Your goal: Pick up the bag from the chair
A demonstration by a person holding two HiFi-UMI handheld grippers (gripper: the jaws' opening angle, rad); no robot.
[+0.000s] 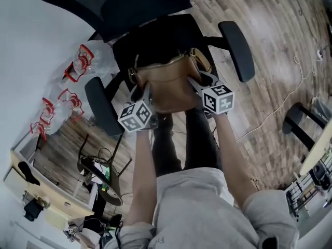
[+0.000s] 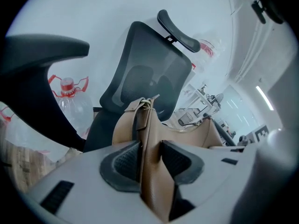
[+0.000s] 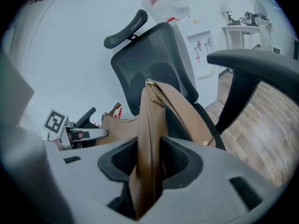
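A tan leather bag (image 1: 167, 84) hangs between my two grippers, just above the front of the black office chair's seat (image 1: 155, 40). My left gripper (image 1: 144, 98) is shut on the bag's left edge, and the tan leather (image 2: 150, 171) is pinched between its dark pads. On the bag's right edge my right gripper (image 1: 199, 84) is shut, with a fold of the leather (image 3: 148, 162) clamped between its pads. The chair's mesh back (image 2: 149, 76) and headrest (image 3: 125, 29) rise behind the bag in both gripper views.
The chair's armrests (image 1: 237, 50) flank the bag on both sides. Large water bottles with red handles (image 1: 78, 61) stand by the white wall at left. A white cable (image 1: 280, 105) runs over the wood floor at right. A stool (image 1: 101, 178) stands at lower left.
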